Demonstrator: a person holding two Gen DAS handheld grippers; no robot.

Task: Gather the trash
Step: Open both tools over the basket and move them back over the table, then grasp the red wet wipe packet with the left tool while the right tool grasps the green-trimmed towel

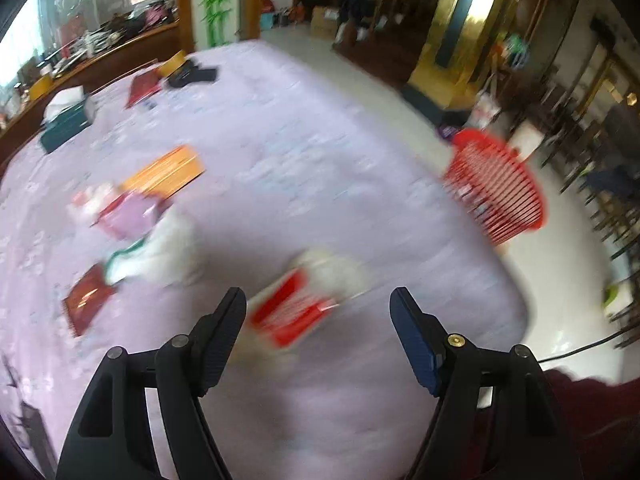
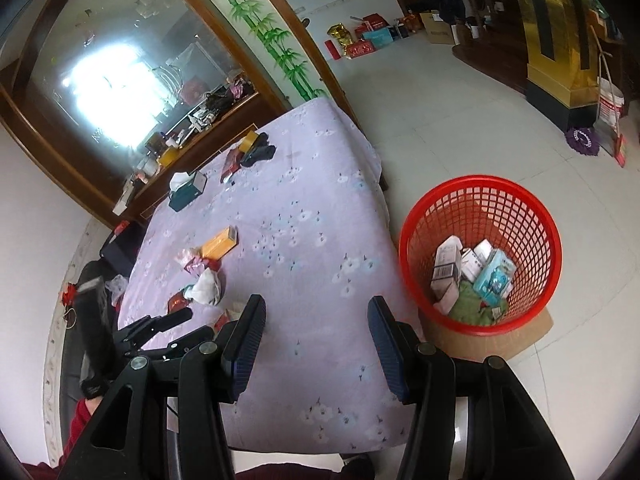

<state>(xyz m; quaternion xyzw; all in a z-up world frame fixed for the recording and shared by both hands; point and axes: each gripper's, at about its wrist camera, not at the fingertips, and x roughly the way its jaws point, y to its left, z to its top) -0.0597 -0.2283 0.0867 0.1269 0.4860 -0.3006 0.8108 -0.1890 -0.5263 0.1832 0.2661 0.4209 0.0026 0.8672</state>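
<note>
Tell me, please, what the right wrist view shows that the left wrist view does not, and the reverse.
Only the right wrist view looks into the red basket and shows the cartons and green cloth inside it, and the open right gripper. Only the left wrist view shows the blurred red-and-white packet lying clear between the left gripper's open jaws. Both show the purple flowered tablecloth, the orange box, the crumpled white tissue and the teal tissue box.
</note>
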